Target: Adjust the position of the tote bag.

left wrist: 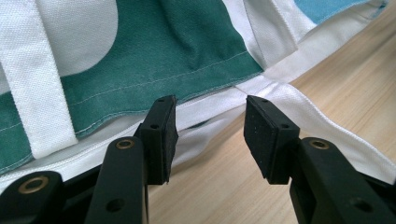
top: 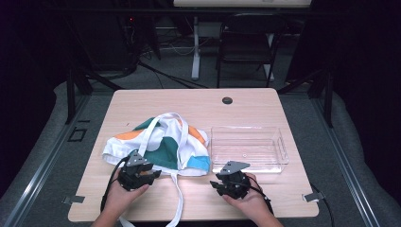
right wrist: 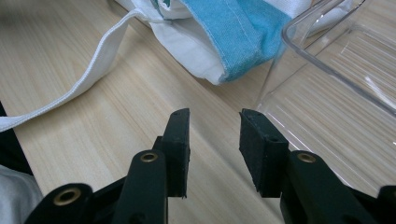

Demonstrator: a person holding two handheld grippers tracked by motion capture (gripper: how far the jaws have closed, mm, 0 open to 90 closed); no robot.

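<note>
Pale wood desk (top: 246, 111) under you, dark room behind. At your left, the left gripper (top: 137, 173) sits at the near edge of the cloth bag (top: 161, 142) — a white, green, orange and blue bag lying flat left of centre, one white strap (top: 178, 198) trailing off the near desk edge. Its jaws stand apart, just short of the bag's white hem. Further right, your right gripper (top: 231, 182) hovers over bare wood, jaws likewise apart, holding nothing. Just beyond it lies the clear plastic tray (top: 283, 151), beside the bag's blue corner.
</note>
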